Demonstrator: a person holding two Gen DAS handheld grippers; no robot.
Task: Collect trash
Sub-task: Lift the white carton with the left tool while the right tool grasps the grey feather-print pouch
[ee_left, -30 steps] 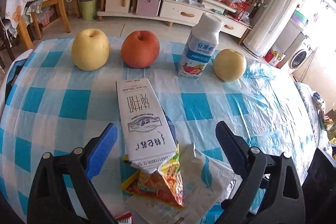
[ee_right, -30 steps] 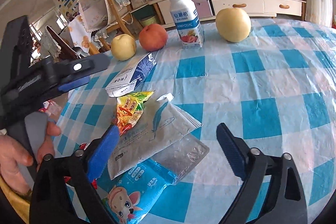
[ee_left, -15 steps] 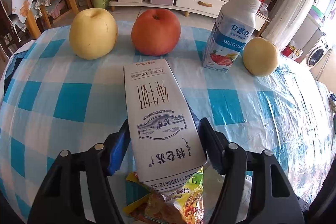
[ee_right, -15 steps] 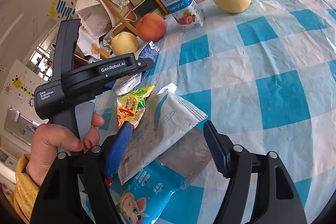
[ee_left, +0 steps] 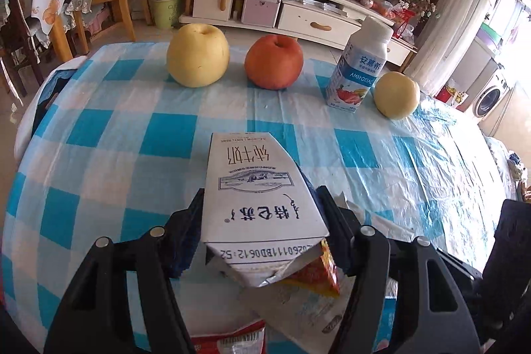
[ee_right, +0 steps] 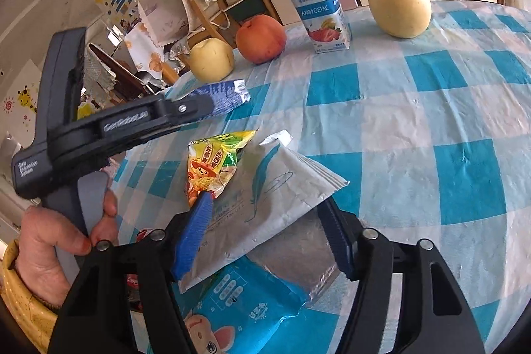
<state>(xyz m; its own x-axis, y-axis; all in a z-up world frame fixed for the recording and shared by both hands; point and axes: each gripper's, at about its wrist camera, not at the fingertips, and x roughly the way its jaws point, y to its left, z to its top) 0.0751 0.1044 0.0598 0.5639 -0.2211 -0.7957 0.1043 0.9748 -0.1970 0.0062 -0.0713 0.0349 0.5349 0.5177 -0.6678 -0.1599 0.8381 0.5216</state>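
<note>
My left gripper [ee_left: 260,218] is shut on a flattened white milk carton [ee_left: 255,188], one pad on each side of it. In the right wrist view the carton's blue end [ee_right: 222,97] sticks out past the left gripper's fingers, above the tablecloth. My right gripper [ee_right: 265,221] has narrowed onto a white pouch with a feather print [ee_right: 275,184], with its pads against the pouch's two edges. A yellow and orange snack wrapper [ee_right: 215,165] lies on the pouch's left side. Beneath the pouch lie a silver foil bag [ee_right: 298,254] and a blue cartoon packet [ee_right: 239,297].
At the far side of the blue checked tablecloth [ee_left: 132,155] stand a yellow pear [ee_left: 197,55], a red apple [ee_left: 273,62], a yoghurt bottle [ee_left: 358,72] and a second pear [ee_left: 396,95]. A red wrapper [ee_left: 232,340] lies near the table's front edge. A hand [ee_right: 59,241] holds the left gripper.
The left gripper moved forward over the milk carton and shut on it. The right gripper moved in over the white pouch and its fingers drew together.
</note>
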